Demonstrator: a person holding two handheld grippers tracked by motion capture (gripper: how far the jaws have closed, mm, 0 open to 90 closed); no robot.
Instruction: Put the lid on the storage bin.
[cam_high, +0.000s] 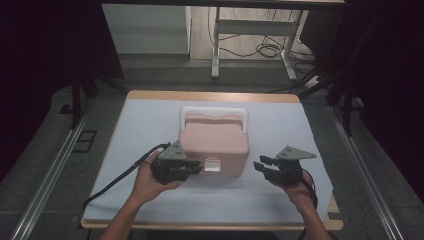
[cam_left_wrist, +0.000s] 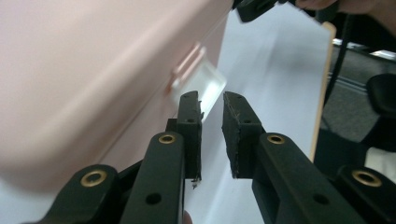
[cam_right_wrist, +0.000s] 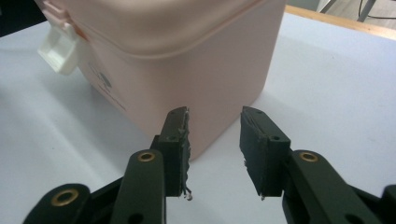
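Observation:
A pink lidded box (cam_high: 215, 142) with a white handle (cam_high: 214, 113) stands mid-table. Its white front latch (cam_high: 212, 164) sticks out from the box front. My left gripper (cam_high: 194, 167) is at the box's front left, open by a narrow gap with nothing between the pads. In the left gripper view the latch (cam_left_wrist: 207, 88) lies just beyond the fingertips of this gripper (cam_left_wrist: 212, 100), beside the box wall (cam_left_wrist: 84, 70). My right gripper (cam_high: 262, 166) is open off the box's front right. In the right gripper view its jaws (cam_right_wrist: 215, 114) face the box corner (cam_right_wrist: 187, 60), apart from it, with the latch (cam_right_wrist: 58, 49) far left.
The table (cam_high: 150, 125) wears a white sheet with a wooden rim showing at the back and right. Behind it stands a white desk frame (cam_high: 250, 45) over loose floor cables. Metal rails run along both sides of the table.

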